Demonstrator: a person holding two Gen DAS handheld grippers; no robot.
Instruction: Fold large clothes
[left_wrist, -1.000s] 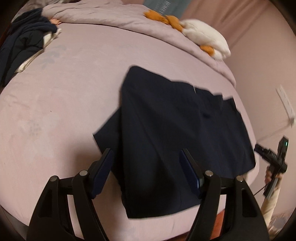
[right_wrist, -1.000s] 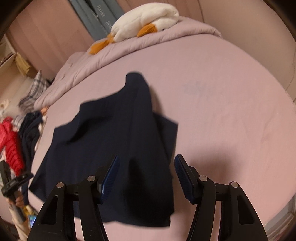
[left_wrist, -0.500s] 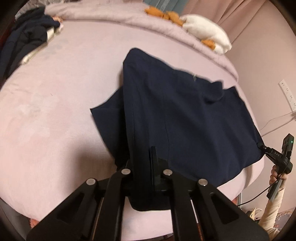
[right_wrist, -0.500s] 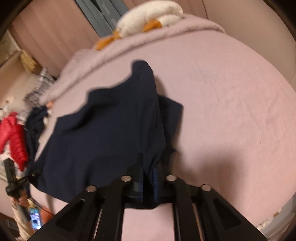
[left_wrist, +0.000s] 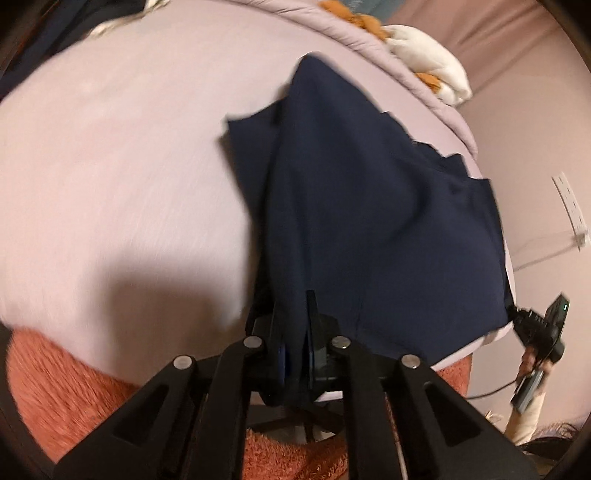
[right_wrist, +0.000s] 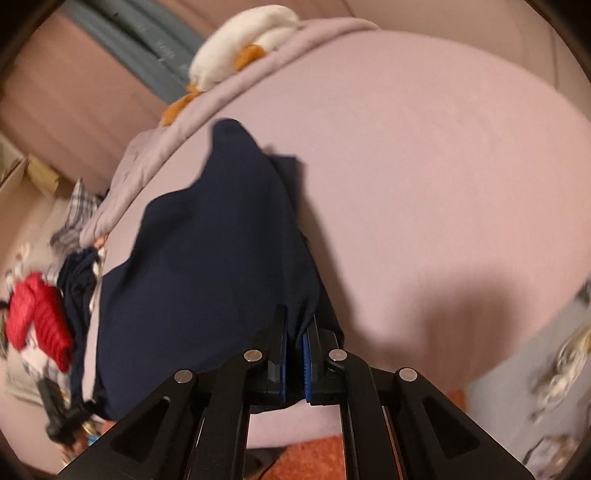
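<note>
Navy, smooth woven garment (left_wrist: 369, 206) lies rumpled across the matte pink bed sheet (left_wrist: 122, 155), its near edge lifted off the sheet. Left gripper (left_wrist: 295, 354) is clamped tight on one near corner; right gripper (right_wrist: 293, 363) pinches the other. Beyond the garment, a plush white-and-orange toy (right_wrist: 236, 55) rests on a quilted lilac duvet (right_wrist: 155, 155). Writing on the teal fabric behind is too blurred to read.

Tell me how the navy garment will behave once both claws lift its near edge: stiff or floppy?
Likely floppy: the navy garment already sags and creases between the left claw and the right claw. Probably light, since thin pinches raise it. The far end may drag across the pink bed sheet rather than lift cleanly.
</note>
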